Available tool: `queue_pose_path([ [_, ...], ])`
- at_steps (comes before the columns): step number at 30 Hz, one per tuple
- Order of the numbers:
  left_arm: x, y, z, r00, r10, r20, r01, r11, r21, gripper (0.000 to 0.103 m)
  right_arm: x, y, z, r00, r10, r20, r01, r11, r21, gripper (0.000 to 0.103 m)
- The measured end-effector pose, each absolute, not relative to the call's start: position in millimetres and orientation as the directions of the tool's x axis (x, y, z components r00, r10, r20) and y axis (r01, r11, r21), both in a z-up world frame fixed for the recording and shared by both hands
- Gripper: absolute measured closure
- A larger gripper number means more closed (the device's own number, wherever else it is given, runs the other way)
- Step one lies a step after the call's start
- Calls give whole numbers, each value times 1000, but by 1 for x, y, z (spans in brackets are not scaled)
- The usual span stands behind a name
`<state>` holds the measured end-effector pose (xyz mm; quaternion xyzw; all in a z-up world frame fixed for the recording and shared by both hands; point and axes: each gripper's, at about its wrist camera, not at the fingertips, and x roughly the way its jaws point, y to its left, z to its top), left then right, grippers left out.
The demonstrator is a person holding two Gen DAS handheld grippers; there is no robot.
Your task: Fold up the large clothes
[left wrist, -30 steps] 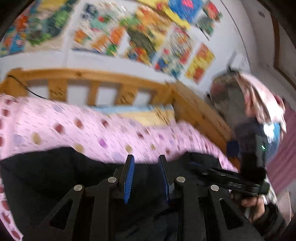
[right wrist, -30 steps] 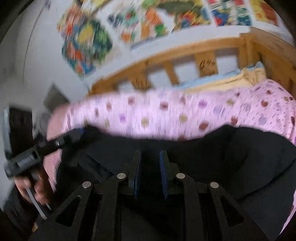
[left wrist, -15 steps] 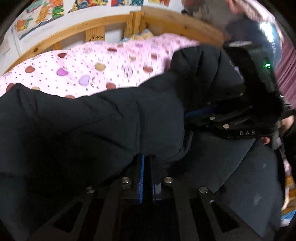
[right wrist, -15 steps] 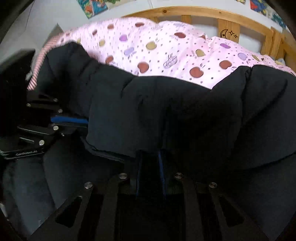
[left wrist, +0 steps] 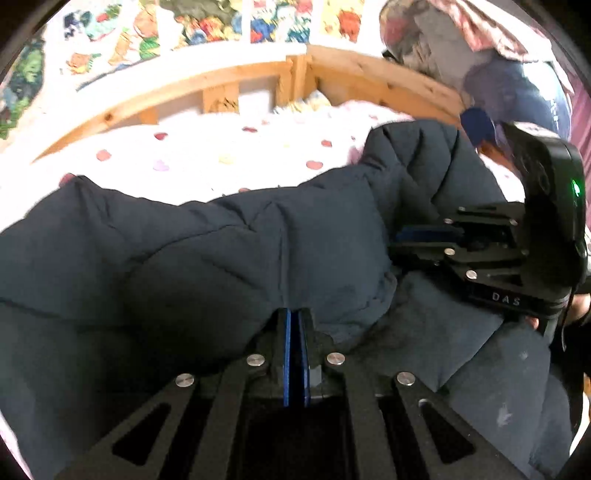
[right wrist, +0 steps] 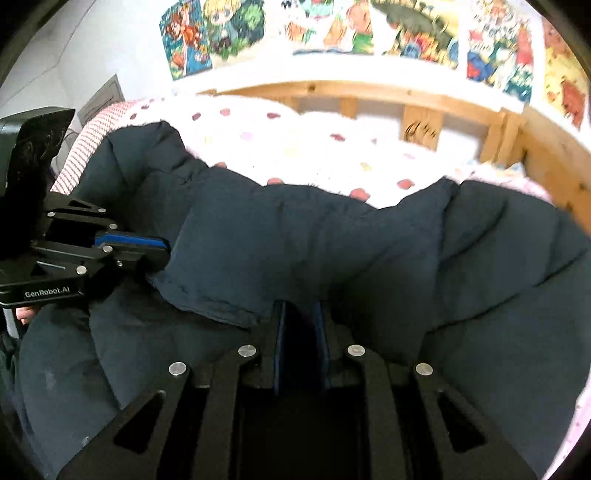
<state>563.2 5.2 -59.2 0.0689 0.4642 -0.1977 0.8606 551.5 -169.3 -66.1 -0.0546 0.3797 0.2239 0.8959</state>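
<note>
A dark navy puffer jacket lies across a bed, one edge lifted into a thick fold. My left gripper is shut on that fold, its blue pads nearly touching. In the same view my right gripper bites the fold's right end. In the right wrist view the jacket fills the foreground. There my right gripper is shut on thick padded fabric. My left gripper clamps the fold's left end. The fingertips are buried in cloth.
A pink sheet with heart prints covers the mattress behind the jacket. A wooden bed rail runs along the far side and right corner. Colourful posters hang on the wall. A person's hand holds the left gripper.
A second ago both grippers were open above the jacket. Both have since shut on its edge, and the fold now stands raised, with both views tilted up towards the wall.
</note>
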Motion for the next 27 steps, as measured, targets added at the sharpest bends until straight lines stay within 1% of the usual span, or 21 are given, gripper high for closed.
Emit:
queue_pose_path([
  [3, 557, 9, -42, 538, -257, -803, 360, 931, -58, 92, 537, -181, -54, 649, 339, -681, -406, 911, 66, 88],
  [4, 554, 11, -36, 550, -254, -796, 342, 937, -62, 88, 531, -184, -49, 658, 339, -673, -398, 915, 71, 87],
  [5, 550, 13, -34, 557, -252, -791, 333, 941, -66, 82, 523, -187, -44, 668, 337, -663, -390, 918, 74, 82],
  [6, 546, 15, -28, 568, -247, -785, 316, 946, -69, 80, 516, -191, -40, 678, 335, -654, -382, 921, 76, 79],
  [8, 531, 19, -23, 589, -235, -773, 296, 953, -64, 72, 515, -200, -30, 699, 334, -633, -373, 925, 76, 66],
  [9, 527, 20, -17, 598, -230, -767, 288, 956, -62, 70, 510, -203, -24, 710, 333, -620, -369, 926, 74, 64],
  [10, 522, 22, -14, 604, -232, -763, 283, 957, -67, 62, 512, -204, -17, 719, 332, -611, -367, 927, 71, 64],
  [11, 515, 24, -9, 612, -235, -755, 276, 958, -75, 51, 507, -206, -11, 725, 330, -604, -365, 928, 68, 64],
  [13, 500, 30, 4, 639, -236, -732, 251, 964, -92, 40, 499, -207, 0, 734, 329, -594, -361, 930, 68, 64],
  [15, 490, 33, 14, 656, -239, -716, 237, 966, -105, 37, 490, -210, 9, 746, 326, -581, -354, 933, 69, 59],
  [16, 487, 33, 18, 664, -234, -711, 230, 968, -103, 35, 484, -212, 14, 751, 326, -573, -351, 934, 71, 52],
  [17, 480, 33, 23, 674, -225, -704, 222, 970, -97, 31, 478, -214, 16, 756, 330, -565, -351, 933, 76, 45],
  [18, 471, 34, 30, 686, -219, -694, 217, 972, -92, 28, 472, -215, 20, 762, 333, -556, -350, 933, 81, 42],
  [20, 460, 32, 39, 704, -216, -676, 216, 973, -86, 19, 460, -221, 28, 771, 337, -540, -343, 935, 94, 32],
  [21, 454, 29, 44, 715, -213, -666, 215, 973, -80, 17, 454, -222, 31, 774, 340, -535, -341, 935, 101, 30],
  [23, 442, 26, 53, 732, -199, -651, 205, 976, -67, 5, 443, -225, 36, 780, 340, -525, -336, 936, 108, 25],
  [27, 412, 26, 70, 766, -179, -617, 175, 982, -67, 2, 415, -230, 46, 794, 337, -506, -328, 938, 109, 20],
])
